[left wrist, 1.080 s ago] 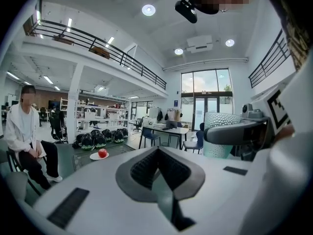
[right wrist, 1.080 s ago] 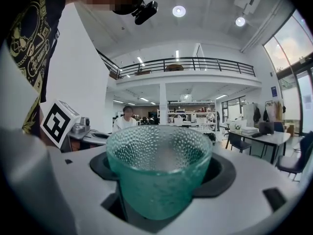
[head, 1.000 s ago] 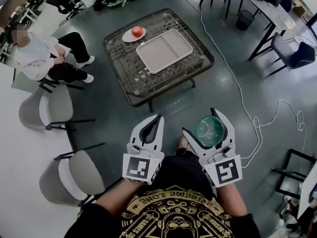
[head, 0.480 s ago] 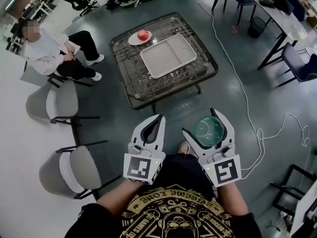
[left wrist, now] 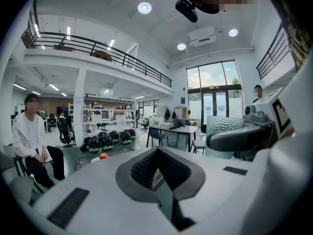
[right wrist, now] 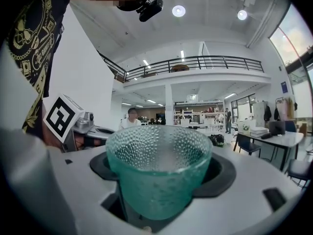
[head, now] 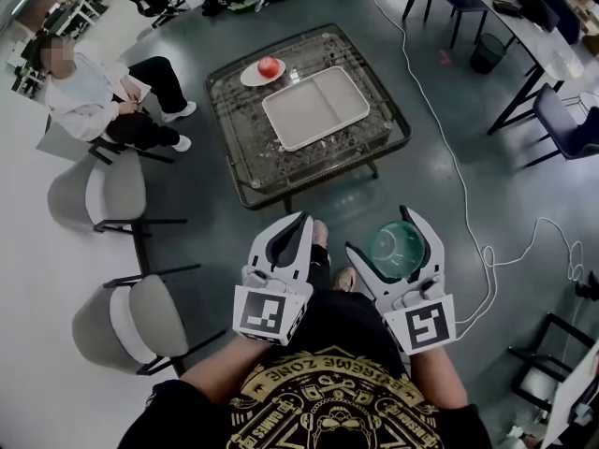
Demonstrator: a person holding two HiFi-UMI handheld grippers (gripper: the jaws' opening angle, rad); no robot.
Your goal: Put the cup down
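A green dimpled glass cup [head: 397,246] stands upright between the jaws of my right gripper [head: 384,231], which is shut on it at waist height over the floor. The right gripper view shows the same cup [right wrist: 159,168] close up, empty, with the dark pads [right wrist: 222,173] pressing on both of its sides. My left gripper [head: 298,224] is held level beside it, shut, with nothing in it. In the left gripper view its jaws meet with only a small hollow between them, and the cup [left wrist: 224,133] shows at the right.
A low glass table [head: 253,162] stands ahead on the grey floor with a white two-part tray [head: 315,108] and a plate holding a red apple [head: 268,65]. A seated person [head: 94,96] and two grey chairs [head: 112,190] are at the left. A white cable [head: 459,181] runs along the floor at the right.
Both grippers keep their place and grip. The view has shifted a little toward the table, and a shoe now shows on the floor between the grippers.
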